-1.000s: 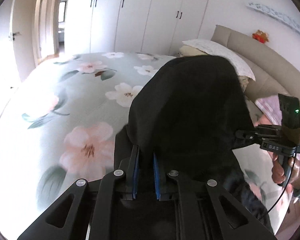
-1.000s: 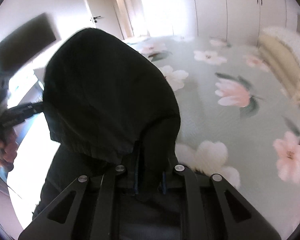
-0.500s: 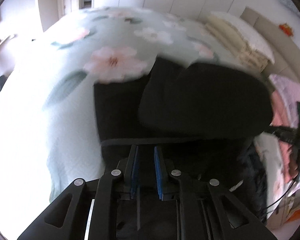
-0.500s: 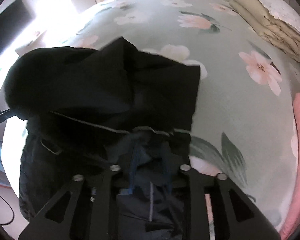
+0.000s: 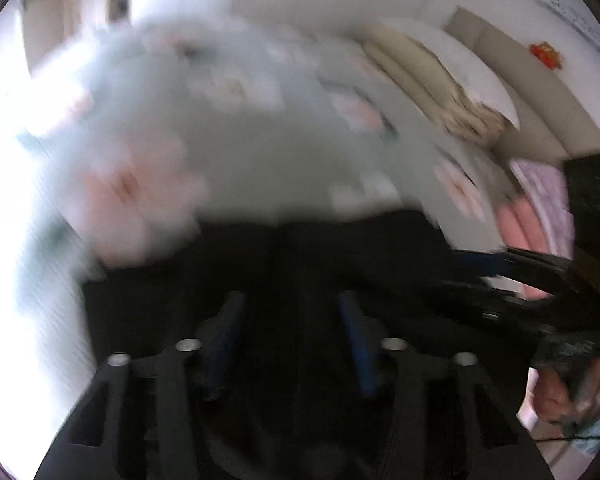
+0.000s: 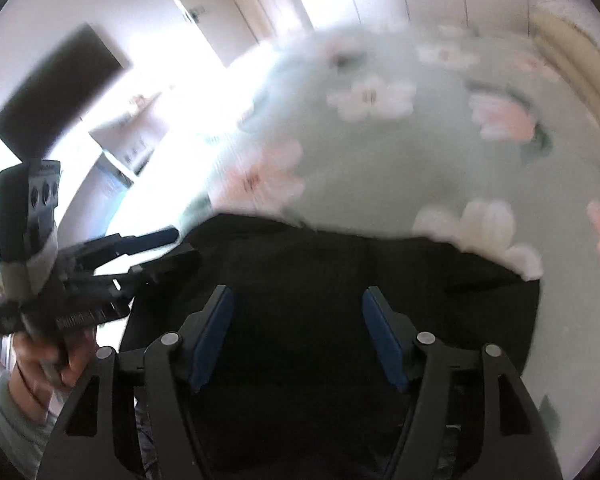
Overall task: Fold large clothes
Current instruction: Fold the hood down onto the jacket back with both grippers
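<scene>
A large black garment [image 5: 308, 264] lies flat on the near part of the flowered bed; it also shows in the right wrist view [image 6: 340, 280]. My left gripper [image 5: 290, 304] is open and empty, just above the cloth. My right gripper [image 6: 298, 300] is open and empty over the same cloth. Each gripper shows in the other's view: the right one [image 5: 480, 264] at the garment's right edge, the left one [image 6: 164, 246] at its left edge. Both views are motion-blurred.
The pale green bedspread [image 5: 260, 148] with pink and white flowers stretches beyond the garment. Folded beige bedding and a pillow [image 5: 452, 80] sit at the headboard. Pink cloth [image 5: 524, 220] lies at the right. White wardrobes and a door stand behind.
Both grippers have opened and let go of the black garment, which dropped from held up in the air to lying folded on the bed. Both views now tilt upward.
</scene>
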`<state>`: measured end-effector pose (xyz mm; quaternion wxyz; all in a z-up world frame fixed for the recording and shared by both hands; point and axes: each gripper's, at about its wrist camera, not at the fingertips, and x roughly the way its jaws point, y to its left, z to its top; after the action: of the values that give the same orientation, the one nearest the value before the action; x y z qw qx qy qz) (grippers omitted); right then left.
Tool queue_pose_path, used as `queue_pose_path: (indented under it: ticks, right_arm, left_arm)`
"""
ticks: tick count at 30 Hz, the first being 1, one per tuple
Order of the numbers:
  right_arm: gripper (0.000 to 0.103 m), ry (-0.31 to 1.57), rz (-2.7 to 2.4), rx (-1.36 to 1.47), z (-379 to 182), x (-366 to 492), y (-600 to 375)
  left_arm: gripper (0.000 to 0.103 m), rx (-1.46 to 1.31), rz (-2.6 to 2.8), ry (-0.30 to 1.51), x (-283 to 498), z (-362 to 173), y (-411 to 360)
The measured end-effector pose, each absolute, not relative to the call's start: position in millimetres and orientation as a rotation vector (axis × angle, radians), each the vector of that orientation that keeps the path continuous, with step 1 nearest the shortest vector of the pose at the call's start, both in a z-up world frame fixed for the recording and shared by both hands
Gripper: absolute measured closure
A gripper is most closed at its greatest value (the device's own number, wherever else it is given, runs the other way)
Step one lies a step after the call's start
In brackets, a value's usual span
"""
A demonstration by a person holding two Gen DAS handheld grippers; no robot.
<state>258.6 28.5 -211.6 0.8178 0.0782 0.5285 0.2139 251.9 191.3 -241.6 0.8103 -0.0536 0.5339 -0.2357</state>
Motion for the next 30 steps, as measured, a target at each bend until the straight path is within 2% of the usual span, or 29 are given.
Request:
queue_pose_path:
  ticks: [3,7,9,10,12,15,18,20,22,23,26,28,30]
  right_arm:
    - [0.044,1.294,0.465,0.111,-262,231,42]
    - [0.045,1.469,0.39,0.048,-330,163,32]
    - [0.045,1.438,0.374,0.089,-341,151,25]
    - [0.045,1.416,0.36,0.096,-342,151,26]
    - [0.038,1.41,0.329,0.103,-347,159,32]
    - [0.038,1.427,0.327,0.097,-343,163,37]
    - [0.038,1.4,0.362,0.162,-315,164,22]
    - [0.037,1.306,0.361,0.16,-282,169,14]
    - [0.037,1.216,0.362,0.169,-255,182,10]
    - [0.037,1.198,0.371,0.177,-250,187,10]
    - [0.037,1.206,0.397,0.129,-256,208,29]
    - [0.037,1.248,0.415,0.077,-281,217,49]
    - [0.037,1.335,0.388,0.006,-319,222,63]
  left_arm:
    - [0.068,-0.116,-0.54,1.262,198,-288,187]
    - [0.067,-0.197,-0.472,1.282,149,-335,189]
    - [0.067,-0.248,-0.44,1.244,147,-340,190]
    - [0.067,-0.29,-0.417,1.248,152,-342,192]
    - [0.067,-0.32,-0.399,1.264,157,-339,192]
    - [0.067,-0.281,-0.397,1.254,153,-319,190]
    - [0.067,-0.227,-0.387,1.184,146,-280,194]
    - [0.061,-0.175,-0.364,1.112,144,-249,194]
    - [0.046,-0.17,-0.342,1.056,146,-233,192]
    - [0.046,-0.181,-0.343,1.049,151,-231,194]
    - [0.046,-0.182,-0.316,1.106,168,-257,185]
    - [0.051,-0.17,-0.268,1.186,176,-290,181]
    - [0.052,-0.147,-0.256,1.188,176,-314,181]
